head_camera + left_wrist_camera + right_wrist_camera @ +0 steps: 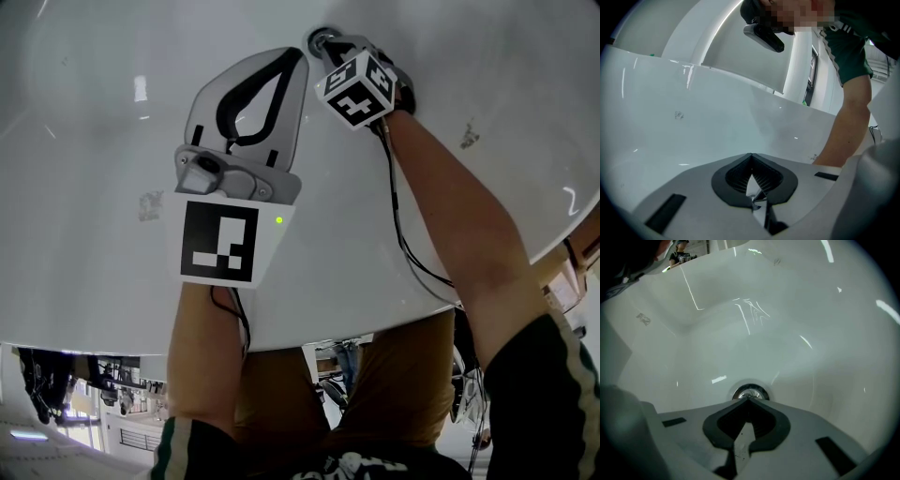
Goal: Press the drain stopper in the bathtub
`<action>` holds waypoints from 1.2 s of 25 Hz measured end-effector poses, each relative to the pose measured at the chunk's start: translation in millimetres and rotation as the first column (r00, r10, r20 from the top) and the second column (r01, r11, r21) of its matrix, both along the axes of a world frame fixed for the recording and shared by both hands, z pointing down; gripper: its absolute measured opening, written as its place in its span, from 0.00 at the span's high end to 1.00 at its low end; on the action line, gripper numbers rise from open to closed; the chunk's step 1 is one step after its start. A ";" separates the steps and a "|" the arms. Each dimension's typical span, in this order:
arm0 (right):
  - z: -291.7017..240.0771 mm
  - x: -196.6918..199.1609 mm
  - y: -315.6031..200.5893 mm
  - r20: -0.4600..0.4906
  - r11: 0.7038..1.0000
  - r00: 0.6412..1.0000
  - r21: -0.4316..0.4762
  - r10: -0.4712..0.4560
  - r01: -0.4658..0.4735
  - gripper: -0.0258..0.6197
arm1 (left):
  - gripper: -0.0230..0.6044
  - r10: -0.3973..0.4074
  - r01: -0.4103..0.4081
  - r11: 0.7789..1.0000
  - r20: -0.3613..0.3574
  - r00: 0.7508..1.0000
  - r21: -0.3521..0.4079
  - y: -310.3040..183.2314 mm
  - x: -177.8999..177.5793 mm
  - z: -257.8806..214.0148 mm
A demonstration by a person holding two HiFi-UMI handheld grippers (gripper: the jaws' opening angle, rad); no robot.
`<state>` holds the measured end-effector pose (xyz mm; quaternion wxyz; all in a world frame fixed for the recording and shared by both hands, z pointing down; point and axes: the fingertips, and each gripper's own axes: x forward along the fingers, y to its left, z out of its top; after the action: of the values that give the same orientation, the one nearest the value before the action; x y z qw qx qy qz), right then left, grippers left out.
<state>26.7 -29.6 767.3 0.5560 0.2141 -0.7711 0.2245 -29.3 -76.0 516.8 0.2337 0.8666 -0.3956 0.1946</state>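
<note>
Tips of our right gripper, jaws closed on nothing, are sitting at the stopper, which is lying at twelve o'clock of them on the tub floor. We are judging the press begun but unfinished. Our left gripper is idling, closed and empty.

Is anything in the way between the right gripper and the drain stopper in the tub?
Nothing visible does. The right gripper, jaws shut, has its tip right at the drain stopper in the floor of the bathtub. Whether it touches the stopper is unclear.
</note>
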 end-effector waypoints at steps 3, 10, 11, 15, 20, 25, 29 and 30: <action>-0.2 -0.2 0.7 0.001 1.000 1.000 -0.004 0.008 -0.008 0.94 | 0.95 -0.002 0.002 1.000 -0.003 1.000 -0.011 1.7 -0.1 0.6; -0.3 1.1 0.1 0.009 1.000 1.000 0.010 0.018 -0.018 0.93 | 0.95 0.011 -0.011 1.000 0.002 1.000 -0.005 1.0 0.8 0.7; -0.6 1.2 0.5 0.007 1.000 1.000 0.017 0.017 -0.017 0.93 | 0.95 0.014 -0.014 1.000 0.004 1.000 -0.005 1.6 1.0 0.9; -2.9 -9.6 14.6 0.026 0.999 0.999 -0.024 -0.048 0.048 0.68 | 0.95 0.015 -0.015 1.000 0.011 1.000 -0.010 2.4 0.1 1.6; -8.3 -7.7 6.1 0.019 0.997 0.999 0.073 -0.040 0.038 0.61 | 0.95 0.017 -0.017 1.000 0.015 1.000 -0.008 2.6 0.6 1.6; 4.0 -9.8 -4.9 0.009 0.995 0.996 0.038 -0.088 0.088 0.61 | 0.95 0.027 -0.027 0.999 0.012 1.000 -0.019 5.1 1.7 5.2; 10.9 -8.4 -0.3 -0.010 0.969 0.970 0.051 -0.242 0.242 0.66 | 0.95 0.042 -0.042 0.999 0.010 0.999 -0.034 8.1 4.9 8.5; 10.8 -8.4 -0.2 -0.015 0.965 0.966 0.055 -0.257 0.257 0.66 | 0.95 0.046 -0.045 0.998 0.010 0.999 -0.035 8.4 5.8 8.6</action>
<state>18.3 -29.8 778.0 0.5771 0.1288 -0.7962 0.1281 -23.5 -67.6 525.4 0.2423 0.8701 -0.3734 0.2114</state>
